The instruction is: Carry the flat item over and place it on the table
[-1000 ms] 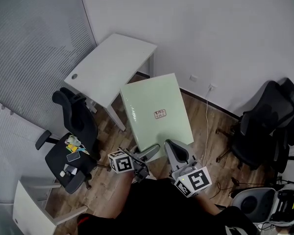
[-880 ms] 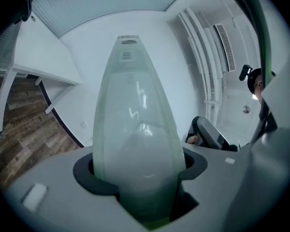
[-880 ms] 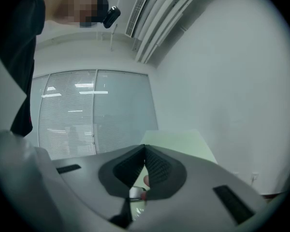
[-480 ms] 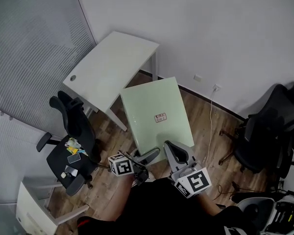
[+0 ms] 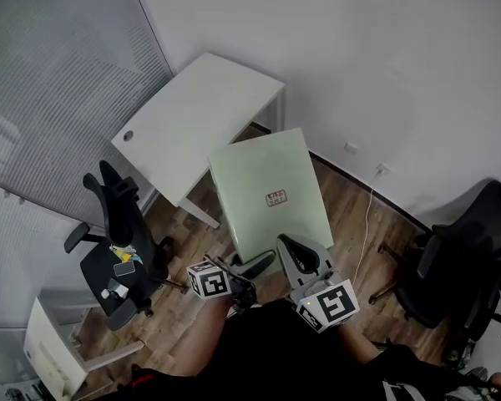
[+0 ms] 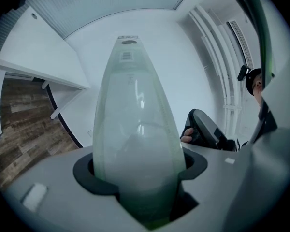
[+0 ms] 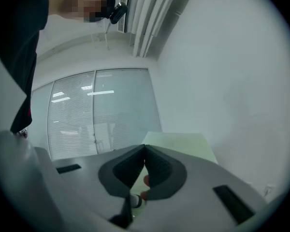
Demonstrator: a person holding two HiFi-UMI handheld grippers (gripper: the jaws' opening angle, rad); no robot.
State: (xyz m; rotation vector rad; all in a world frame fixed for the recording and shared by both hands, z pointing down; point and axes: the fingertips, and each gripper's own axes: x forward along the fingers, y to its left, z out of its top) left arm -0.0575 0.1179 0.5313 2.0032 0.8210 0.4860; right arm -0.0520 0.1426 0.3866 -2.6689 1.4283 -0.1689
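Grips panel (image 5: 267, 174) by its near edge, left claw (image 5: 261, 261) and right claw (image 5: 290, 249) both clamped. Has edged nearer desk (image 5: 196, 107); carries on, panel airborne, unplaced.

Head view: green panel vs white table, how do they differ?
Colour: panel pale green, table white. Support: panel is in the air, clamped at its near edge by the left gripper and right gripper; table stands on the floor. Marks: panel has a small central label, table a round hole near one corner. Both are flat rectangles.
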